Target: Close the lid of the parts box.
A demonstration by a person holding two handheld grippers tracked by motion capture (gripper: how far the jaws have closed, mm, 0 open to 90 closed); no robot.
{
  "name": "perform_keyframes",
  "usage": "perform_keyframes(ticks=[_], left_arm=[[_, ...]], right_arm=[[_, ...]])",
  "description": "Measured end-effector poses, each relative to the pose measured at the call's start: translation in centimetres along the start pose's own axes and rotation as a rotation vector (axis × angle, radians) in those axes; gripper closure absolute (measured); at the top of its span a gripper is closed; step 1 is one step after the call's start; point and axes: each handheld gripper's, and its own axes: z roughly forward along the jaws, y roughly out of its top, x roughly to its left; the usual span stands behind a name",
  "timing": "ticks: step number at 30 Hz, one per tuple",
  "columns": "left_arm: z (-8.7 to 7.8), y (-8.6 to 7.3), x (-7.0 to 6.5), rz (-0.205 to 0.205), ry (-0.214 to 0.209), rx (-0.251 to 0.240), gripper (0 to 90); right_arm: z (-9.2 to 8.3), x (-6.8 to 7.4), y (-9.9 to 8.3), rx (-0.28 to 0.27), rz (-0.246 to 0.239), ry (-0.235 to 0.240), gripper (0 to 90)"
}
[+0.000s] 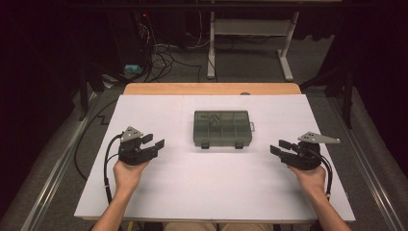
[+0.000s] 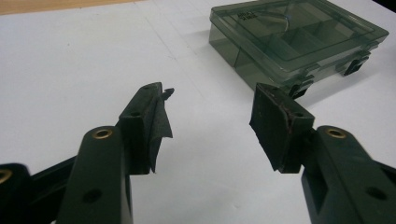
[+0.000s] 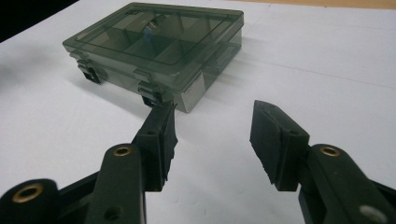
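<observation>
Two grippers, both empty. My left gripper (image 1: 153, 141) sits left of the box (image 1: 223, 128), well apart; my right gripper (image 1: 278, 147) sits right of it, also well apart. Fingers on both stand wide open, nothing between the pads, both aimed in toward the box. The box is smoky clear plastic with dividers, flat on the white counter (image 1: 202, 187), roughly centred between the grippers and a bit beyond them. Lid is down. Two latches (image 2: 327, 74) on the near edge look closed, in the left gripper view as well as the right gripper view (image 3: 121, 81). Something small lies in one far compartment; can't tell what.

Progress, as I judge it: nothing done on the box. No contact, lid shut, latches untouched. Left to do: close in from both sides, get the fingers on the box or latches, then whatever handling follows. Very early stage.
</observation>
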Motion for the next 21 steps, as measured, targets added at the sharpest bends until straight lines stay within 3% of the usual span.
perform_keyframes(ticks=[21], left_arm=[[-2.7,-3.6,1.4,-0.052,0.052,-0.056,41.5]], right_arm=[[-2.5,0.1,-2.9,-0.063,0.004,-0.038,40.4]])
